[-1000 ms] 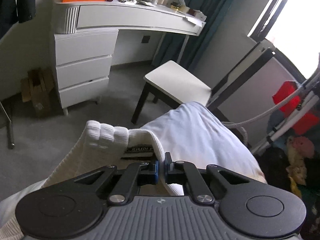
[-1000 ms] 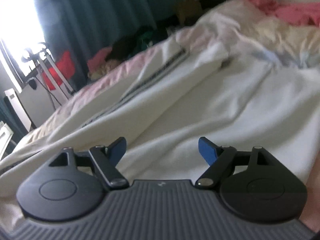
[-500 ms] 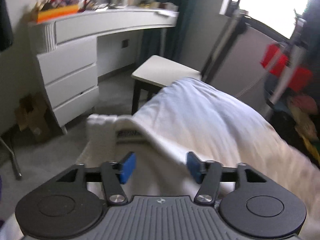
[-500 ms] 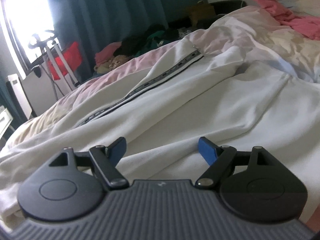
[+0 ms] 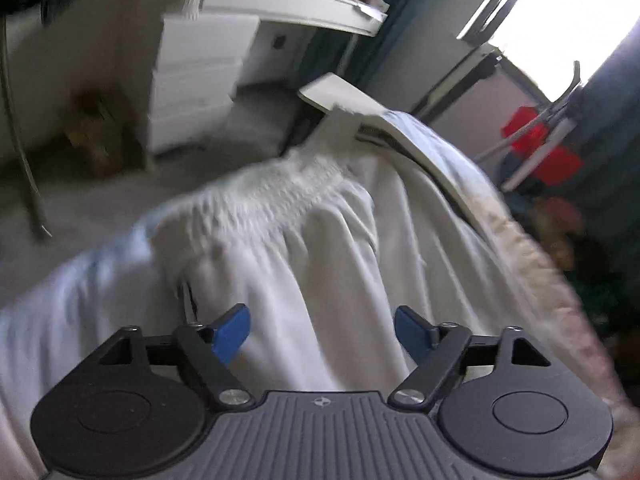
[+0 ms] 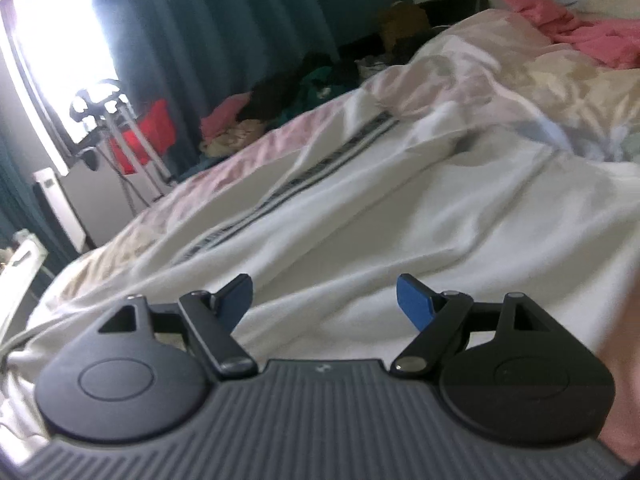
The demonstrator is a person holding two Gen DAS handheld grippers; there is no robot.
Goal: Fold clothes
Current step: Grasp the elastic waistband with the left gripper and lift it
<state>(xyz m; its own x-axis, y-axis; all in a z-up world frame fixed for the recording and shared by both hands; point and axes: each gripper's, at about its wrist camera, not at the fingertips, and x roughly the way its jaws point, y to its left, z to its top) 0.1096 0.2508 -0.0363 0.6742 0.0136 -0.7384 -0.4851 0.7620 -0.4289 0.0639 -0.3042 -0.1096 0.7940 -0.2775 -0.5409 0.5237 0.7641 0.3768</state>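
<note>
Both grippers [image 5: 322,330] [image 6: 324,300] hang spread over what looks like white trousers [image 5: 304,248]

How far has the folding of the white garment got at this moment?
Done: the white garment lies spread on the bed, ribbed waistband near the edge. In hand: nothing; left tongs and right tongs are open above the cloth. Left: no neat fold visible yet.
</note>
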